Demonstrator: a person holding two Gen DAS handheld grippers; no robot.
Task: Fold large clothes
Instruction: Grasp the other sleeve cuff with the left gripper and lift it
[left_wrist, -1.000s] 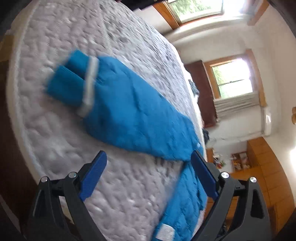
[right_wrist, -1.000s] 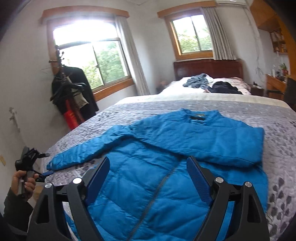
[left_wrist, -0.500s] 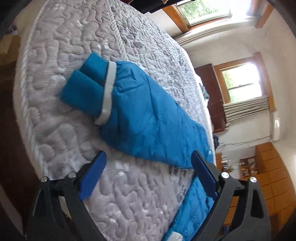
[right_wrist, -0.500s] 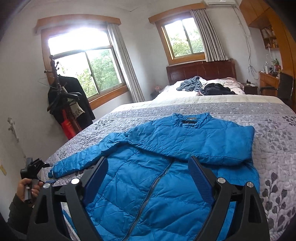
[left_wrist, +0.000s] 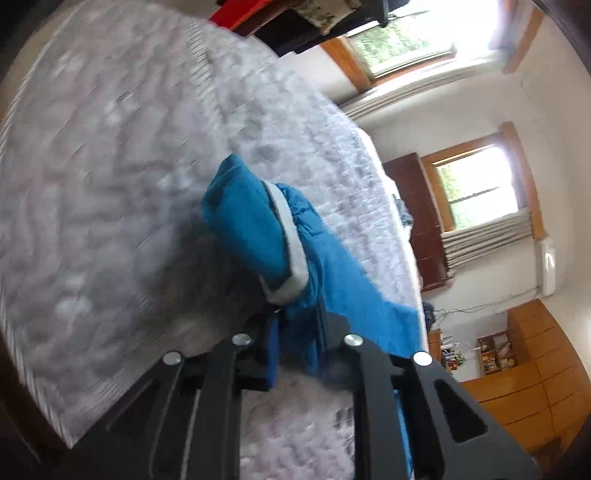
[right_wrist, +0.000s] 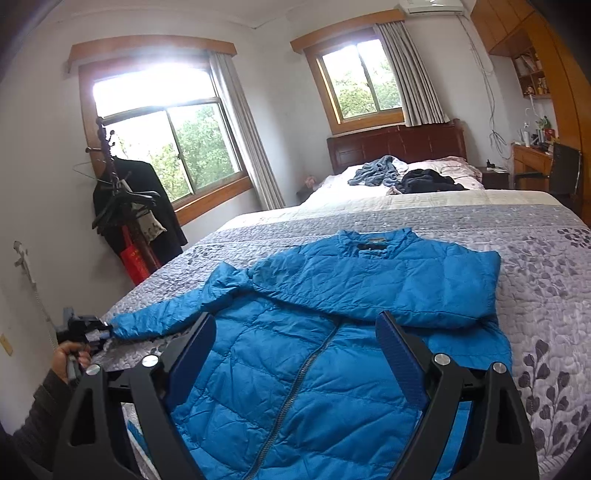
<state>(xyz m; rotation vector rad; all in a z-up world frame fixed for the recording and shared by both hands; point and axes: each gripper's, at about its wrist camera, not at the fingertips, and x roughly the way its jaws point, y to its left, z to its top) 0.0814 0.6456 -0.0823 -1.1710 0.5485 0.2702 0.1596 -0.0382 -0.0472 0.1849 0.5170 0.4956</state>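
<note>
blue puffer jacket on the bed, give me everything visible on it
The blue quilted puffer jacket lies front-up and flat on the grey patterned quilted bedspread. The dark front zip looks closed and a stand collar with a dark inner label points toward the headboard. One sleeve is folded across the chest; the other stretches toward the bed's edge. The left gripper is clamped on that sleeve near its cuff, which shows a white band. The right gripper hovers open above the body.
</note>
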